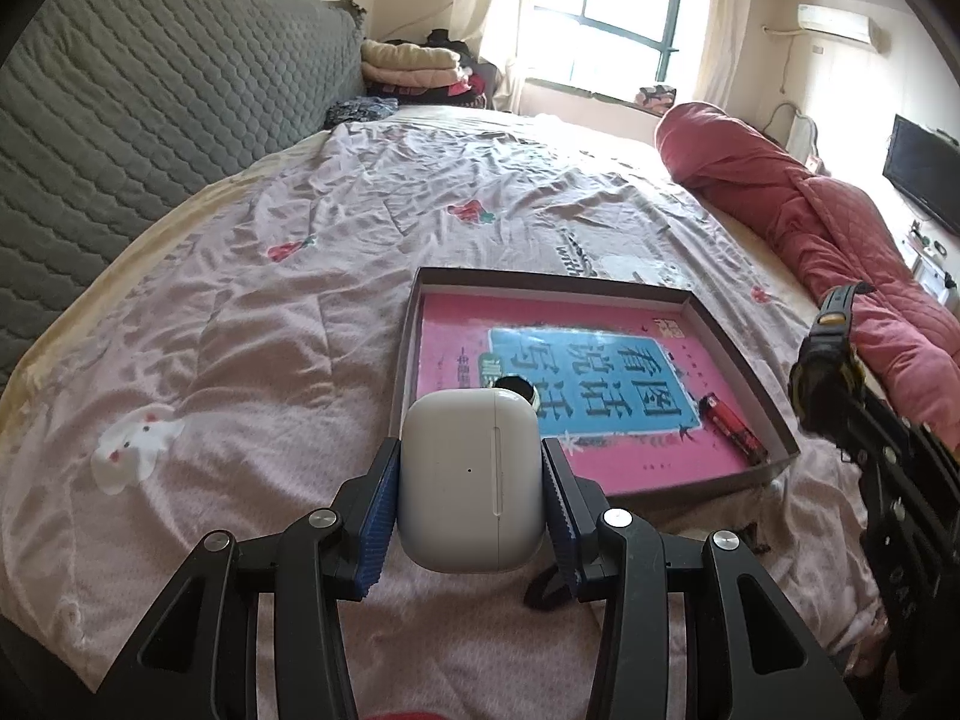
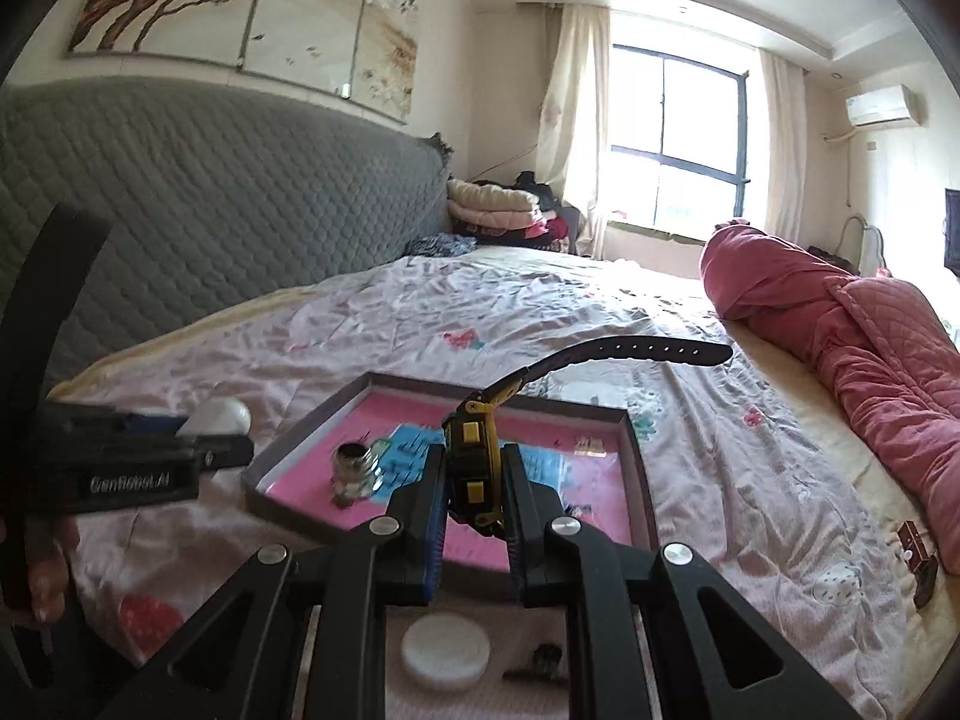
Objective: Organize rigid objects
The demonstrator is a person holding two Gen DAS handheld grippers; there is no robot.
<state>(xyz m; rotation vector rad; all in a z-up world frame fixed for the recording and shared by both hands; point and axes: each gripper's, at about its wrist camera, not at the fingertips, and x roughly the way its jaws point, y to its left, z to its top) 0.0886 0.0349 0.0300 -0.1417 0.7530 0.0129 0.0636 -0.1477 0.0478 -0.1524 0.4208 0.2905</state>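
The left gripper (image 1: 471, 474) pinches a white rounded plastic earbud case (image 1: 471, 480) by its two sides, its blue pads flat against the shell, and holds it in the air just short of the near edge of the shallow grey cardboard tray (image 1: 741, 348) that lies on the pink printed bedspread (image 1: 252, 300), toward the foot side of the bed; the right gripper (image 2: 474, 492) is pressed close on the black-and-yellow body of a rugged wristwatch (image 2: 471, 468), whose black perforated strap (image 2: 648, 354) juts forward above the tray. Both things seem bound for the tray, so the step is best done one hand at a time; the case should clear the near wall before it is lowered, and be set flat on the pink and blue book cover (image 1: 600, 384) lining the floor. Free floor is the concern: a small glass jar with a dark metal lid (image 2: 357, 474) stands near the near-left corner and a red lighter (image 1: 735, 426) lies along the right wall; the middle and the far half look bare, so the watch probably fits there, strap laid down first so that it does not catch the far rim. The two grippers hang close together, a likely place for a knock; a white round disc (image 2: 445, 651) lies on the bedspread below the right gripper, outside the tray; the rolled red quilt (image 1: 810, 216) bounds the bed's right edge and the grey quilted headboard (image 1: 150, 120) the left, well clear.
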